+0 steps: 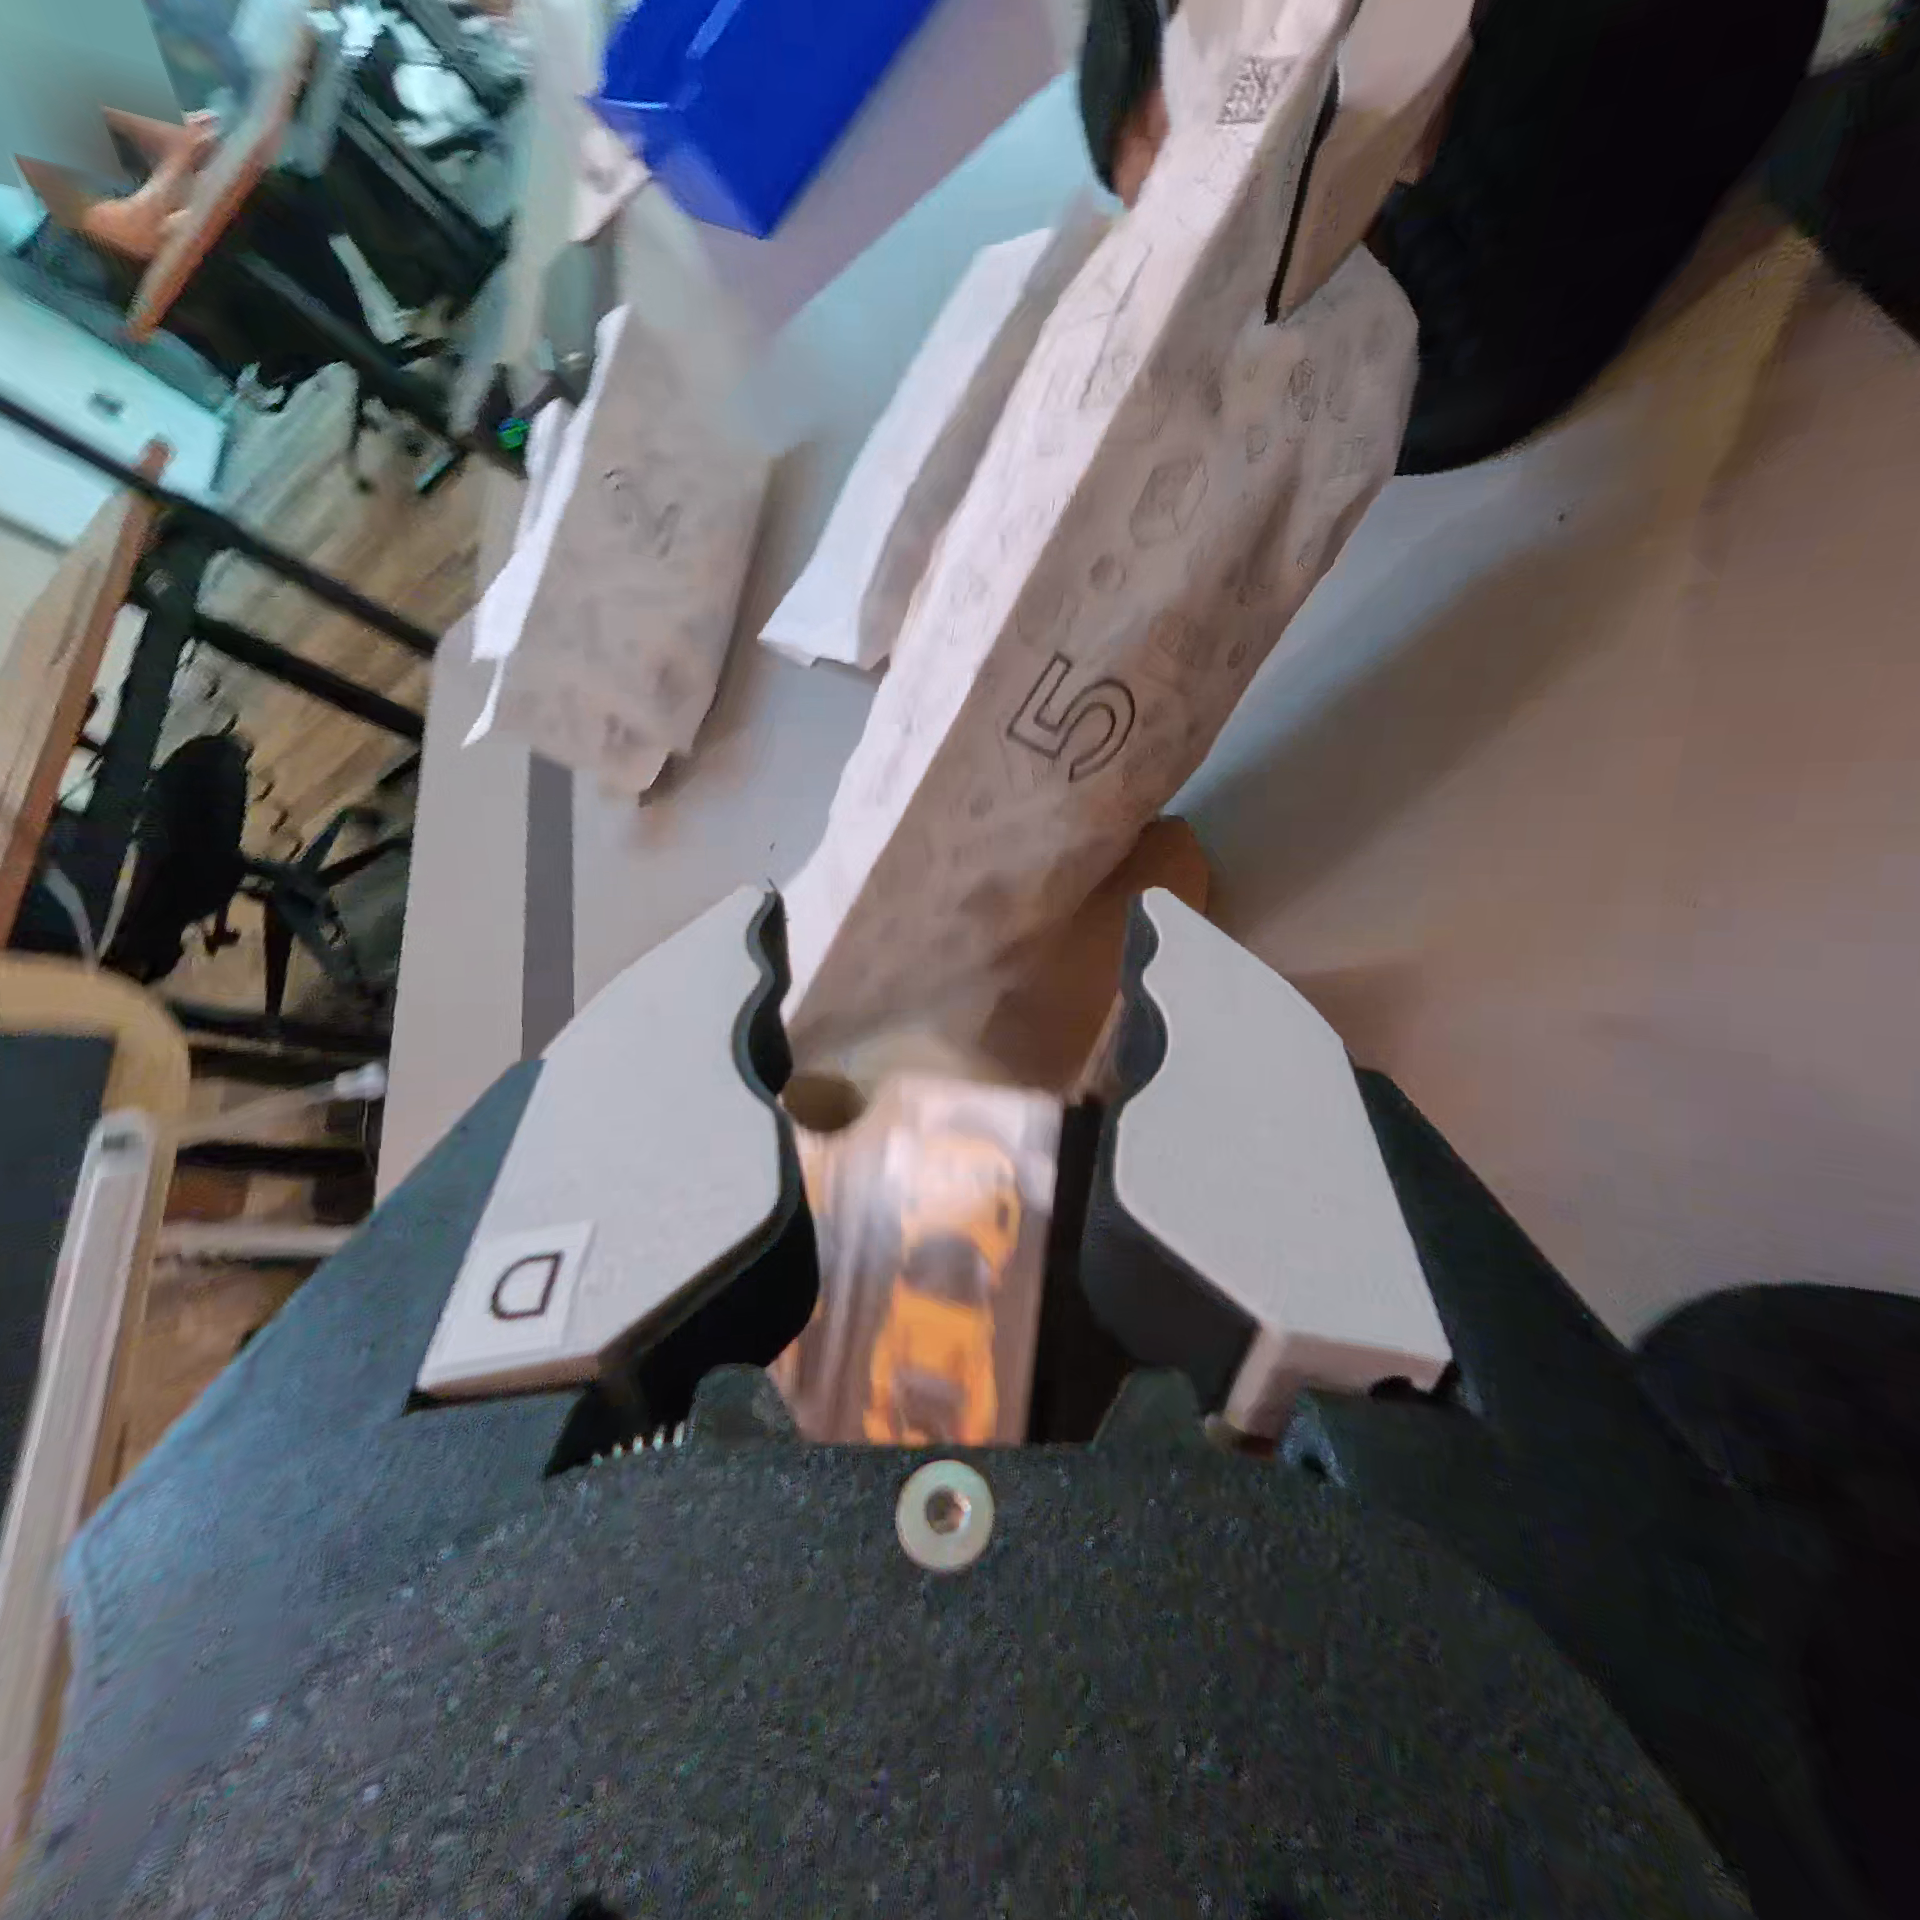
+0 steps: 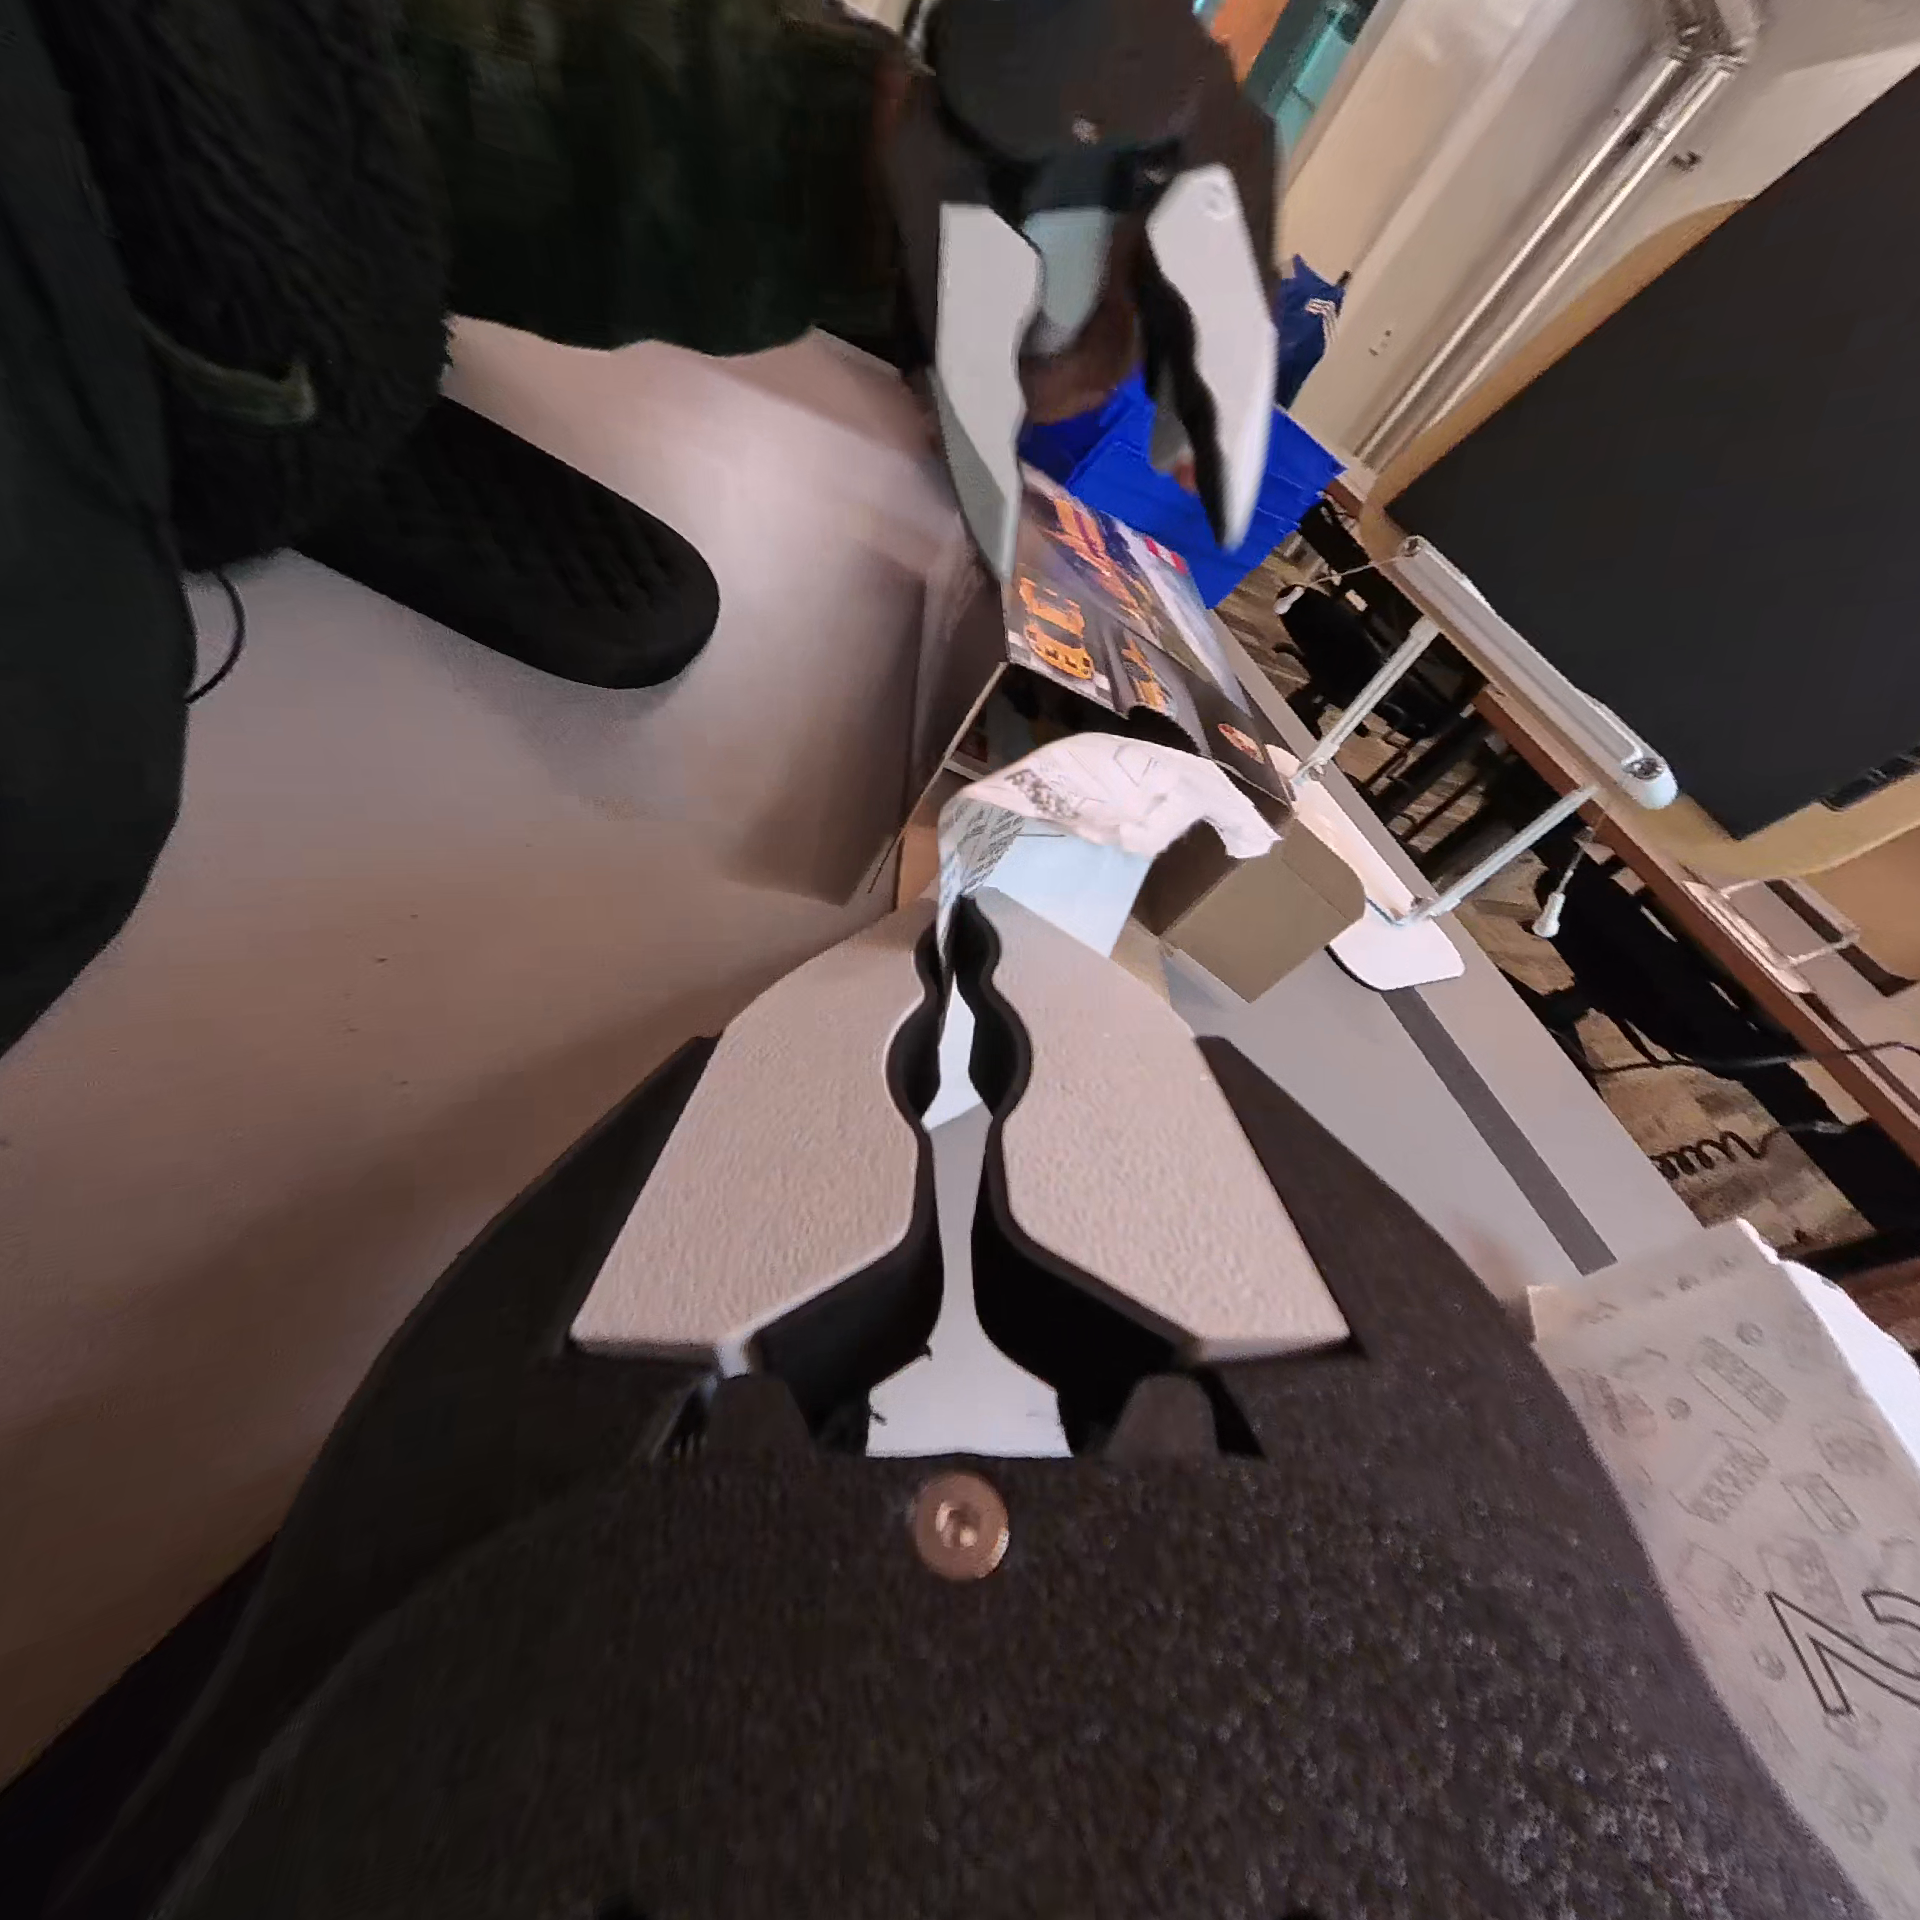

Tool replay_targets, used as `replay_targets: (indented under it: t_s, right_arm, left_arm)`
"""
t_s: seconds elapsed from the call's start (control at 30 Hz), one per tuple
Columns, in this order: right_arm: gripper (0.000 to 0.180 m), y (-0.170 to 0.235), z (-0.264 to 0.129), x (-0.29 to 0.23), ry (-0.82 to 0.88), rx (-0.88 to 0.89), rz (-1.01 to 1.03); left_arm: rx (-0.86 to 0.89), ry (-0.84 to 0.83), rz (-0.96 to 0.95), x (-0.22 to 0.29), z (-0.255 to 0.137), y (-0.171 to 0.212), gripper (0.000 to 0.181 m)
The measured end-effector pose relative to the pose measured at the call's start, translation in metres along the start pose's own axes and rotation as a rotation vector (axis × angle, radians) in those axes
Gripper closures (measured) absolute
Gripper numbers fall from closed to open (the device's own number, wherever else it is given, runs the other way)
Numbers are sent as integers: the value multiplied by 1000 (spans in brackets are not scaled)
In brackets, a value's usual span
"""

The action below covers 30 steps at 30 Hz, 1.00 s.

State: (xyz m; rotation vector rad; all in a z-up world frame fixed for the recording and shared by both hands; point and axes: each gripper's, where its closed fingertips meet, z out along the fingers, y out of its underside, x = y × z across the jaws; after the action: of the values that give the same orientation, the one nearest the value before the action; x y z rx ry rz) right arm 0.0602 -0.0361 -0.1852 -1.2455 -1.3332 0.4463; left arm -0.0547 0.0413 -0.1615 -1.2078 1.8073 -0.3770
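Note:
My left gripper (image 1: 961,914) is shut on a cardboard box (image 1: 925,1247) printed with yellow vehicles, its fingers wide apart on the box's two sides. A white printed paper bag (image 1: 1091,623) sticks out of the box's open end. My right gripper (image 2: 956,935) is shut on the far end of that paper bag (image 2: 1101,790), which runs back into the box (image 2: 1122,623). The right gripper also shows at the top of the left wrist view (image 1: 1299,208), and the left gripper shows in the right wrist view (image 2: 1117,540) astride the box. All of this is above the pale table (image 1: 1558,831).
Two more white paper bags (image 1: 634,582) (image 1: 914,499) lie on the table, and another (image 2: 1745,1455) by my right gripper. A blue bin (image 1: 758,104) stands at the table's far side. A person's dark sleeve (image 2: 499,561) rests on the table. The table edge (image 1: 457,831) drops to chairs and floor. Some 15 cm of space lies between my two pairs of fingers.

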Motion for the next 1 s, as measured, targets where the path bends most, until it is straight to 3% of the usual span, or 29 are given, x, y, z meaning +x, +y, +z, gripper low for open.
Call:
replay_targets:
  t_s: [0.2,0.27,0.37,0.4,0.5,0.63,0.73,0.83,1.0]
  right_arm:
    - [180,0,-4,-9,-57,15,0]
    - [180,2,-8,-5,-40,15,24]
    - [179,11,-18,16,58,-1,107]
    - [169,15,-24,26,100,-15,128]
    - [113,12,-42,52,195,-67,167]
    - [98,-11,-35,44,197,-178,-102]
    - [106,-11,-16,25,133,-233,-246]
    - [131,14,-7,24,121,-333,-359]
    - [179,22,-7,24,62,-282,-141]
  left_arm:
    - [-128,265,167,0,65,4,130]
    - [-167,382,186,14,69,11,159]
    - [-201,361,187,13,72,11,173]
    - [-202,358,170,13,71,10,175]
    - [-204,365,130,15,70,12,176]
    - [-211,396,95,16,68,13,176]
    - [-221,429,79,16,70,12,176]
    - [-226,470,73,18,71,11,176]
    - [-223,444,115,19,73,12,166]
